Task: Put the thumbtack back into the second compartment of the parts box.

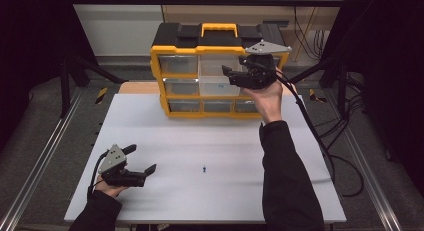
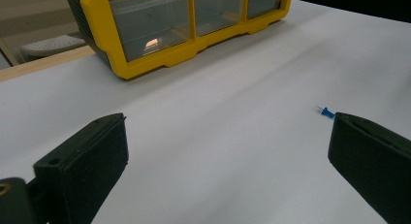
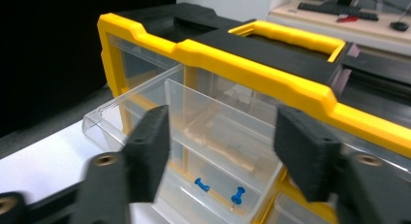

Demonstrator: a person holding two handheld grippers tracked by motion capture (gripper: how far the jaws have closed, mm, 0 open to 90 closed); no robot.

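The right claw [image 3: 220,151] is held released above the pulled-out clear drawer [image 3: 194,132], two blue pushpins [image 3: 220,190] lying just below its jaws, while the left claw [image 1: 140,163], also released, is rested on the bench [image 1: 210,141] with another blue pushpin [image 2: 328,112] near one jaw.

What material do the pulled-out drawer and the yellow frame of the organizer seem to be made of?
The drawer looks like clear, glossy hard plastic: the blue push pins inside show through its walls and its edges catch the light. The yellow frame looks like opaque moulded plastic with a smooth, slightly satin surface and rounded edges.
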